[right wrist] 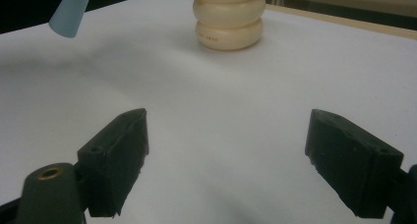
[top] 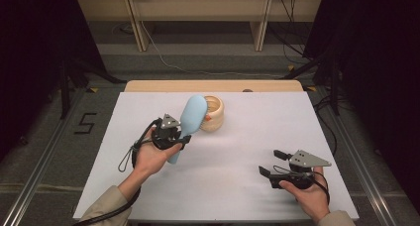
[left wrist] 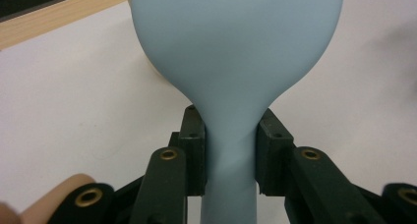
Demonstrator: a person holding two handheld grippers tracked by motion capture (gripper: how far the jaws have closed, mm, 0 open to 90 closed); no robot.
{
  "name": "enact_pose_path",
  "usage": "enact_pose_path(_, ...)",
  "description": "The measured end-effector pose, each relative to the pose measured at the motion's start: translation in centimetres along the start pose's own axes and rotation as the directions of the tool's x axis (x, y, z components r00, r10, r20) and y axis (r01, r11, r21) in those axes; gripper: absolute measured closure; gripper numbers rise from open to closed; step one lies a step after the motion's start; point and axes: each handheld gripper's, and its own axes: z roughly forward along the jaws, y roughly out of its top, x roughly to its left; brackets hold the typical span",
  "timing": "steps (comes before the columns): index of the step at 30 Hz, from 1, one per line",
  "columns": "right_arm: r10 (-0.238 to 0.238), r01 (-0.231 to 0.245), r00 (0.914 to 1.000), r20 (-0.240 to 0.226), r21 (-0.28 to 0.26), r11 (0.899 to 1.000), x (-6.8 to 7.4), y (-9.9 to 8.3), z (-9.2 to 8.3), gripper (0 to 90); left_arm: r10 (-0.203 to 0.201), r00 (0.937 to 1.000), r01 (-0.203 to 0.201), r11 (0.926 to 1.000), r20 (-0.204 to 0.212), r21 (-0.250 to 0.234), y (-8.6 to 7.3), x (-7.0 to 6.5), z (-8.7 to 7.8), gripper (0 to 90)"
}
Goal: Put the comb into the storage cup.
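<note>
Pale blue spoon (top: 190,122), neck clamped in left gripper (top: 174,137), head raised over cream pot (top: 214,114) at surface's (top: 257,137) far side; right gripper (top: 270,162) idle, agape; next, likely dipping into pot.

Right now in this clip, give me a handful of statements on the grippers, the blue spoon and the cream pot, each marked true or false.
1. The left gripper is clamped on the handle of the light blue spoon. True.
2. The right gripper holds the spoon as well. False: its jaws stand wide apart with nothing between them, low over the white table.
3. The spoon's wide end is up by the cream ribbed pot. True.
4. The pot lies tipped on its side. False: it stands upright on the table.
5. The pot sits right between the right gripper's jaws. False: it stands well beyond them, toward the far side of the table.
</note>
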Motion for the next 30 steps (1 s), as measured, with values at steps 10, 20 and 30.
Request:
enact_pose_path(10, -0.007, 0.007, 1.0, -0.006, -0.003, 1.0, 0.33, 0.18, 0.24, 17.2, -0.005, 1.0, 0.005, 0.9996, 0.001, -0.028, 0.03, -0.17, 0.04, 69.7)
enact_pose_path(20, -0.01, 0.01, 0.9999, 0.0, -0.01, 1.0, 0.52, 0.34, 0.34, 16.8, 0.001, 1.0, -0.001, 0.9988, 0.003, -0.049, 0.09, -0.6, 0.12, 69.7)
enact_pose_path(30, -0.018, 0.018, 0.9998, -0.012, -0.013, 1.0, 0.92, 0.61, 0.69, 16.7, 0.006, 1.0, -0.006, 0.9977, 0.001, -0.067, 0.19, -0.85, 0.05, 69.7)
